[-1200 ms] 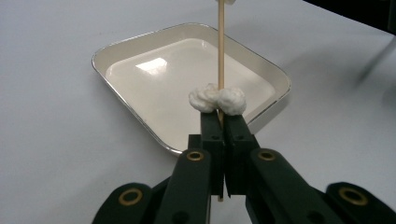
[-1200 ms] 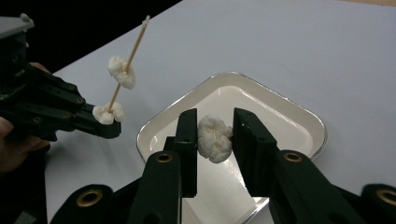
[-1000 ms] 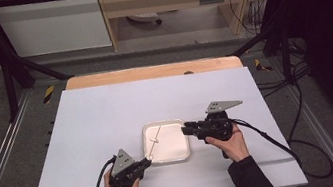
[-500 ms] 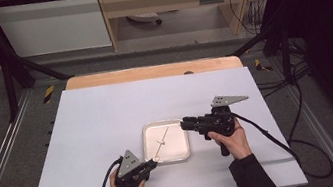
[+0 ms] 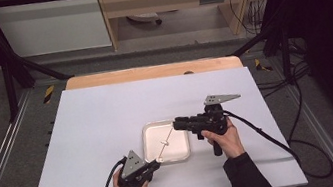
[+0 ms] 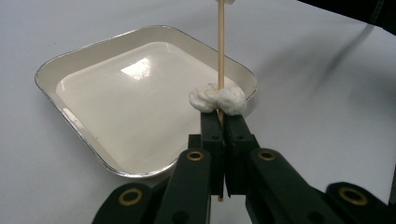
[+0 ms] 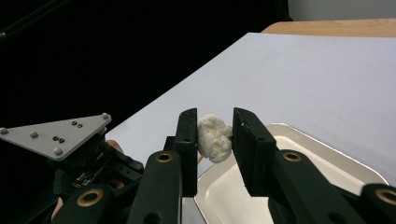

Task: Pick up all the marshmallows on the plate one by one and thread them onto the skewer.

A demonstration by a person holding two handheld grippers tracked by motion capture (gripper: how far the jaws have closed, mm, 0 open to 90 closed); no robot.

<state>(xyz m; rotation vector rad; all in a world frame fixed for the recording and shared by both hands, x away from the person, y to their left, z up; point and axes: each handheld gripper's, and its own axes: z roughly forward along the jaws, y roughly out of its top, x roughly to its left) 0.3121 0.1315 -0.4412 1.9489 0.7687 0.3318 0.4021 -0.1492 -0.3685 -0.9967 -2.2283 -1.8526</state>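
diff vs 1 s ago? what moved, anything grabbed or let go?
The left gripper has drawn back toward the person's edge, shut on the wooden skewer, its white puffed pieces just past the jaws. The right gripper has shifted right and slightly away, its jaws around another white piece but not closed. Nothing visibly released. The white tray and table stayed put.

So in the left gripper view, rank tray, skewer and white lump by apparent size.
1. Tray, by far largest.
2. Skewer, long but thin.
3. White lump, smallest; it sits nearer the camera, so its size is flattered.
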